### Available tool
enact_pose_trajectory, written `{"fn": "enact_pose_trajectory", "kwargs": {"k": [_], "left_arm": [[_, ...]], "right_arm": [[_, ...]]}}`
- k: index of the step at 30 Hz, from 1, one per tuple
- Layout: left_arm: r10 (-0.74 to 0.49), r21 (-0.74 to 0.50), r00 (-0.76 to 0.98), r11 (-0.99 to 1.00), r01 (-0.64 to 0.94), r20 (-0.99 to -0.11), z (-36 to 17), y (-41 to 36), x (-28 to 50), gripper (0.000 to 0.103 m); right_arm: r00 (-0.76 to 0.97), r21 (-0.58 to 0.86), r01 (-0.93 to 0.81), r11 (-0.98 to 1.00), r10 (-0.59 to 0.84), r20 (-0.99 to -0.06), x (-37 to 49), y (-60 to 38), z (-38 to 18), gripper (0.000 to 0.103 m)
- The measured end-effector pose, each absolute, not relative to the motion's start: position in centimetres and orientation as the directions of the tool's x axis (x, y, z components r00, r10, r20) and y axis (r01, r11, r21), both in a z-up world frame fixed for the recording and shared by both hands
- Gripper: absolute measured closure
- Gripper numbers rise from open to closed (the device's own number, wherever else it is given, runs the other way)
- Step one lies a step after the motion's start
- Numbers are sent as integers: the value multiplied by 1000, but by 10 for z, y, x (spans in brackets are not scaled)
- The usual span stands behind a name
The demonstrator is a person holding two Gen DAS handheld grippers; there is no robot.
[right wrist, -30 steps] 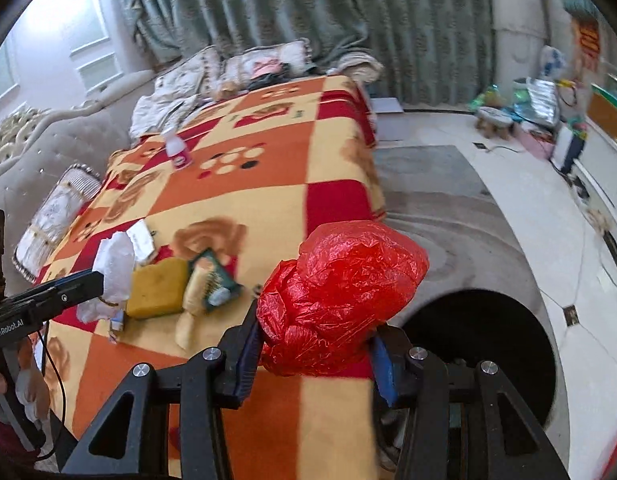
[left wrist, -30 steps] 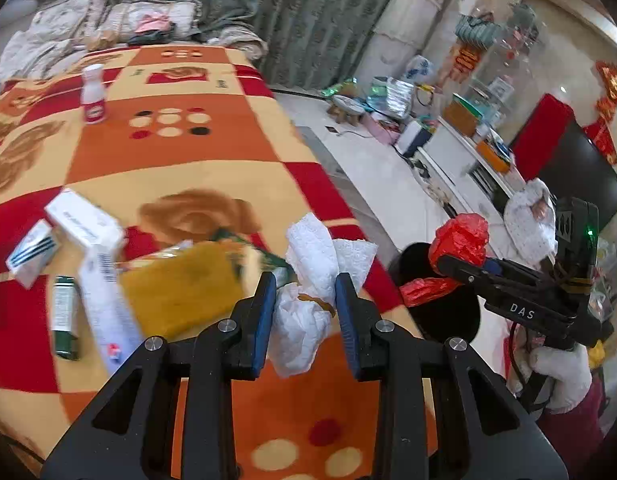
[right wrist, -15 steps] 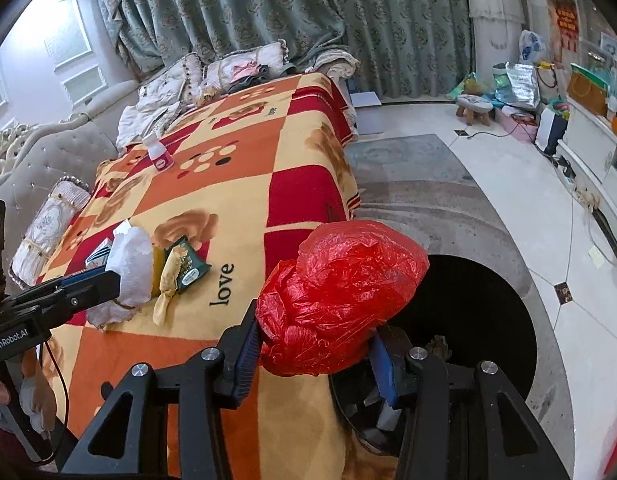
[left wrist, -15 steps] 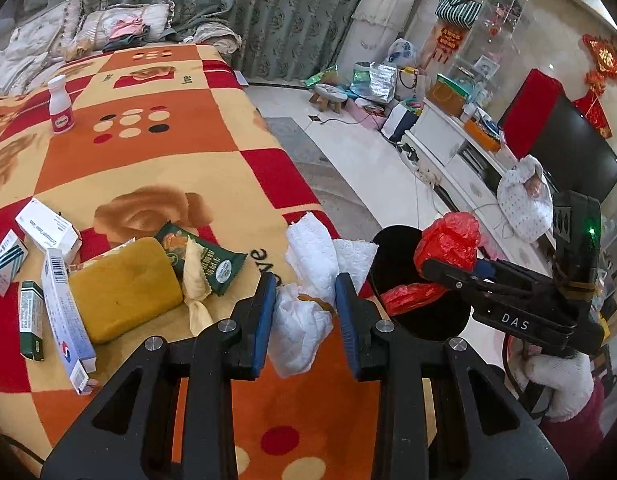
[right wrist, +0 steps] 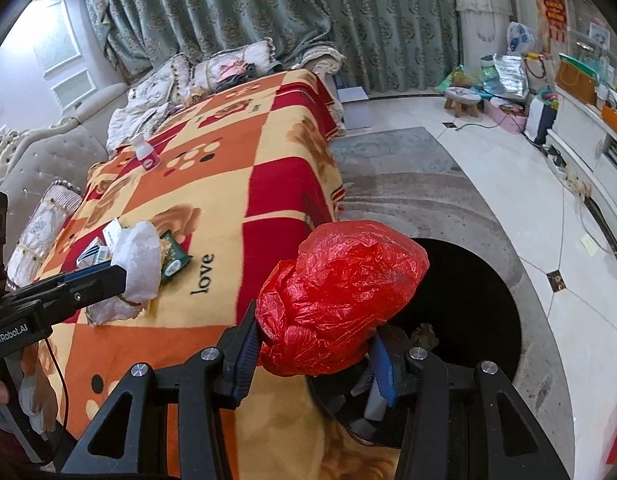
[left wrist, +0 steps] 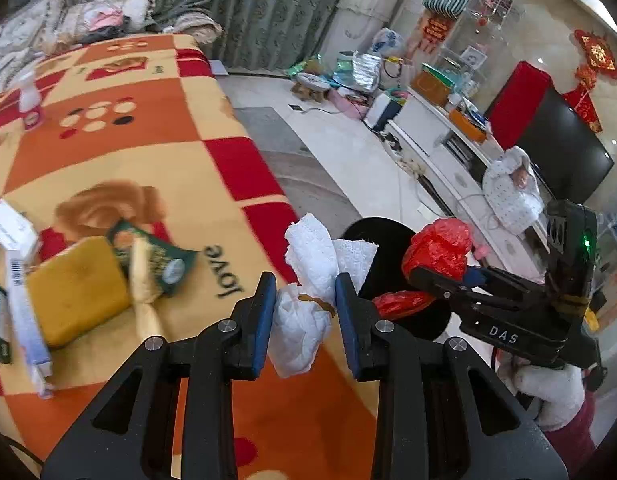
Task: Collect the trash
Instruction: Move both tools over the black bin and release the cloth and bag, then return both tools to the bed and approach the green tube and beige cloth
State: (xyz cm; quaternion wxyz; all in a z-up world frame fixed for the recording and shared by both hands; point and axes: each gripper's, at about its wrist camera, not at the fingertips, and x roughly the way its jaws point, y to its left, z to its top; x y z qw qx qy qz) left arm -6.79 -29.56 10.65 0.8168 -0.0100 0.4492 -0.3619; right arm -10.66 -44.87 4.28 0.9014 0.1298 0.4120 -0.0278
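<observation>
We are pinching a crumpled white tissue (left wrist: pixel 304 312) in our left gripper (left wrist: pixel 305 312) and a red plastic bag (right wrist: pixel 340 296) in our right gripper (right wrist: pixel 314 356), near the black bin (right wrist: pixel 468 300).

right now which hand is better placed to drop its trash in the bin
Right. The right gripper holds the red bag right at the black bin, partly over its mouth. The left gripper holds its tissue above the blanket, short of the bin.

"love" on blanket (left wrist: pixel 156 160); "DAS" on right gripper (left wrist: pixel 400 280)
</observation>
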Motion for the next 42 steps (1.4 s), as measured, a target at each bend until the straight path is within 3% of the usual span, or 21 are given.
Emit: {"fn": "enact_pose_trajectory", "kwargs": {"k": [20,23,25,27,28,42], "left_arm": [[-680,-459,167,635,622,-714,86,-379,-70,75],[-704,-483,157,614,625,-692,88,-385,-69,74],[-716,-491,154,602,630,-681,89,-388,-70,66],[-721,-498,152,599,627,-676,90,-388,-70,58],[-723,-503,151,599,623,-674,90,-388,-69,56],[-618,-391,266,717,577,-740,94,-344,-69,55]], "right_arm": [[617,221,294,930,-8,-787,-132,-509,17,55],[609,190,314,930,-44,-792,-133,-513,16,51],[605,171,322,931,-63,-793,-133,-515,16,46],[606,174,325,930,-63,-793,-133,-516,15,31],[607,176,324,930,-62,-792,-135,-518,15,29],[613,219,304,927,-14,-790,-131,-505,13,28]]}}
